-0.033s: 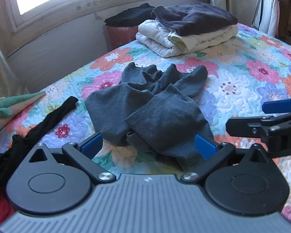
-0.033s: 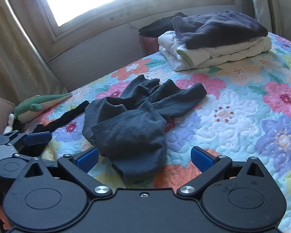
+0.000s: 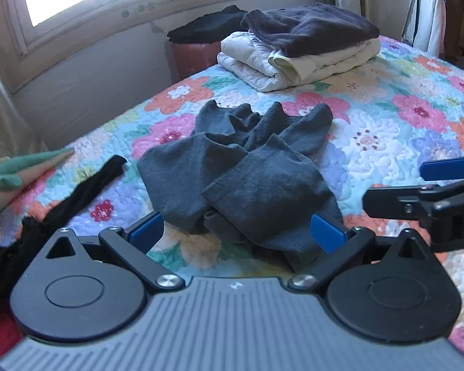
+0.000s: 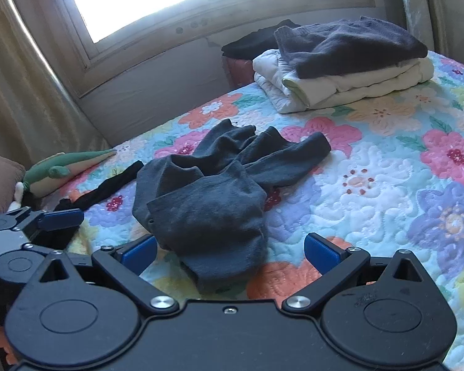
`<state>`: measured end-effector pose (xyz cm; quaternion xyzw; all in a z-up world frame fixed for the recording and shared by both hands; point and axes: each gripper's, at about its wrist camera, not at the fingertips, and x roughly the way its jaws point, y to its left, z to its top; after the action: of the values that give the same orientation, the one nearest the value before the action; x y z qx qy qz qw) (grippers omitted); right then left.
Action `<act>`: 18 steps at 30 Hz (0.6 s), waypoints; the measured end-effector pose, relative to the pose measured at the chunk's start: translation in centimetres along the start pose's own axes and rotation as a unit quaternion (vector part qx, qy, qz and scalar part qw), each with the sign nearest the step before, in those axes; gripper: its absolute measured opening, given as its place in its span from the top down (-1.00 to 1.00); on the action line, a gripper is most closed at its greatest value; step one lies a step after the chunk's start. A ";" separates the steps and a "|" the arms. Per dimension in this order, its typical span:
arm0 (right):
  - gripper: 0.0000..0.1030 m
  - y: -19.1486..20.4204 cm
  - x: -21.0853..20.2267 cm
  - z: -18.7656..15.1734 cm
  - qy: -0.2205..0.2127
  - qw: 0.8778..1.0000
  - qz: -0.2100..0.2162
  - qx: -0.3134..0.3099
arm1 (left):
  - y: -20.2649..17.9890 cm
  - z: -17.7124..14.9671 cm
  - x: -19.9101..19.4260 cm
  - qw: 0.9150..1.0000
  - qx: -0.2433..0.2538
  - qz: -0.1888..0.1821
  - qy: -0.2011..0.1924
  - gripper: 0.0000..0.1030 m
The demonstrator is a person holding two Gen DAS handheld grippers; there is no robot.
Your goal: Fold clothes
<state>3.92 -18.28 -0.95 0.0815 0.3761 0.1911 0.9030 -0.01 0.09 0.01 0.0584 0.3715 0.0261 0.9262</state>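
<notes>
A crumpled gray shirt [image 3: 244,182] lies in the middle of the flowery quilt [image 3: 386,130] on the bed. Both the left gripper [image 3: 236,232] and right gripper [image 4: 229,250] sit near it with fingers wide apart, holding nothing. Folded clothes [image 3: 303,46] are stacked farther back, under a bright window [image 4: 157,3].

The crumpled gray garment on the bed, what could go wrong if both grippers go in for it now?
The gray garment lies bunched in overlapping layers, so open fingers may pinch several layers together and drag the heap rather than spread it.

The right gripper and left gripper are close together at its near edge and might collide.

The black strip of cloth nearby could snag.
</notes>
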 end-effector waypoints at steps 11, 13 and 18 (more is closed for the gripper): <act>-1.00 0.0 -0.4 -0.1 -0.003 1.000 0.009 0.016 | 2.3 0.1 1.4 0.997 -0.036 -0.032 0.056 -1.00; -1.00 -0.3 -0.5 -0.2 0.001 1.000 0.009 0.014 | 2.6 -0.3 1.7 0.996 -0.047 -0.040 0.062 -1.00; -1.00 -0.5 -0.7 -0.8 0.002 1.000 0.004 0.019 | 2.3 -0.8 1.7 0.996 -0.038 -0.045 0.064 -1.00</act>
<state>2.99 -19.01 -1.19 0.0995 0.3806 0.1882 0.8999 0.60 2.58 -1.45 0.0051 0.4311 0.0022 0.9023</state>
